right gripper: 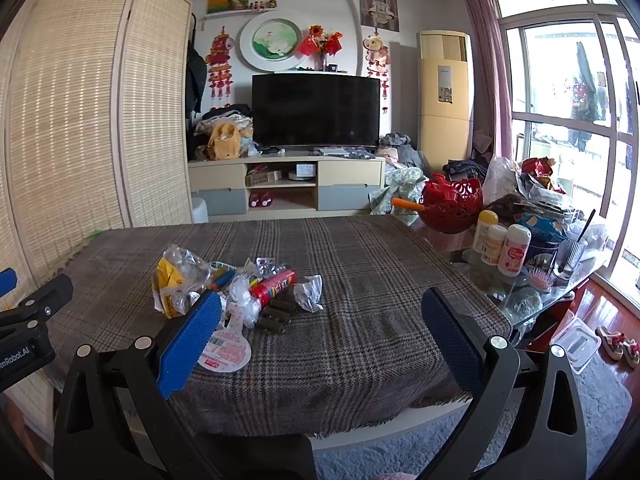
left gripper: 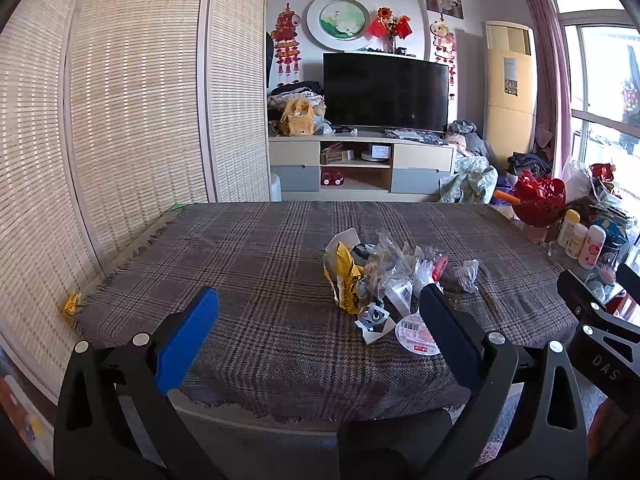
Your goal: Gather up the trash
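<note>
Left gripper [left gripper: 318,316]: the two blue-padded fingers stand wide apart at the bottom of the left wrist frame; nothing is between them, only the cloth.
Right gripper [right gripper: 322,316]: also spread wide and holding nothing, at the bottom of the right wrist frame; part of it shows at the right edge of the left view.
Trash pile [left gripper: 384,280]: crumpled clear plastic, wrappers and paper lie together on the cloth, in the centre of the left view, just behind the tip of the right-side finger.
Yellow bag [left gripper: 347,280]: at the left side of the pile, crumpled.
Round label lid [right gripper: 226,346]: flat on the cloth at the near edge of the pile, partly hidden behind a finger in both views.
Red tube [right gripper: 274,286]: lies tilted in the middle of the pile.
Plaid cloth [left gripper: 248,264]: covers the table, with a fringed edge.
Bottles [right gripper: 502,244]: three stand together at the right, beside the cloth.
Television [left gripper: 385,92]: upper centre, on a cabinet.
</note>
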